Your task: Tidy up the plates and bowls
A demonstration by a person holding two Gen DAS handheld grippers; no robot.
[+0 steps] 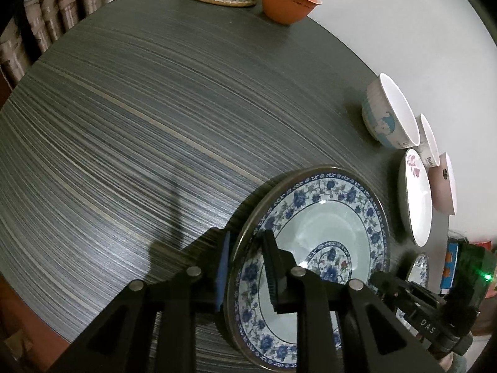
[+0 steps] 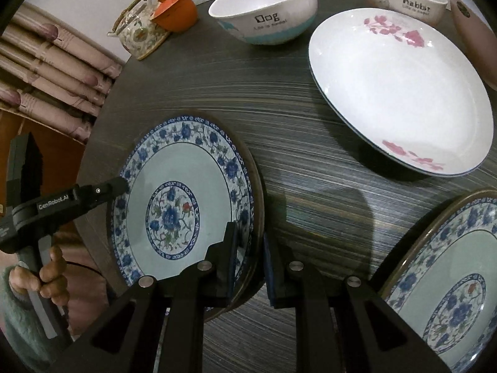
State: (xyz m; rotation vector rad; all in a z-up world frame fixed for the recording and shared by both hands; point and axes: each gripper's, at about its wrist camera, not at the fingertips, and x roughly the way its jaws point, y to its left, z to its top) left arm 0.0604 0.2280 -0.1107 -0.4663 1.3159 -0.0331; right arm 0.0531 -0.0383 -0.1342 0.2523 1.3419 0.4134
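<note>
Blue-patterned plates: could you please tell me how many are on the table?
2: one blue-patterned plate at the table's near left edge, gripped by both claws; another at the lower right. Others may lie out of view.

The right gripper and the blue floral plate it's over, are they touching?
Touching. The right wrist view shows the right gripper with its fingers on either side of the blue floral plate's rim, clamping it.
</note>
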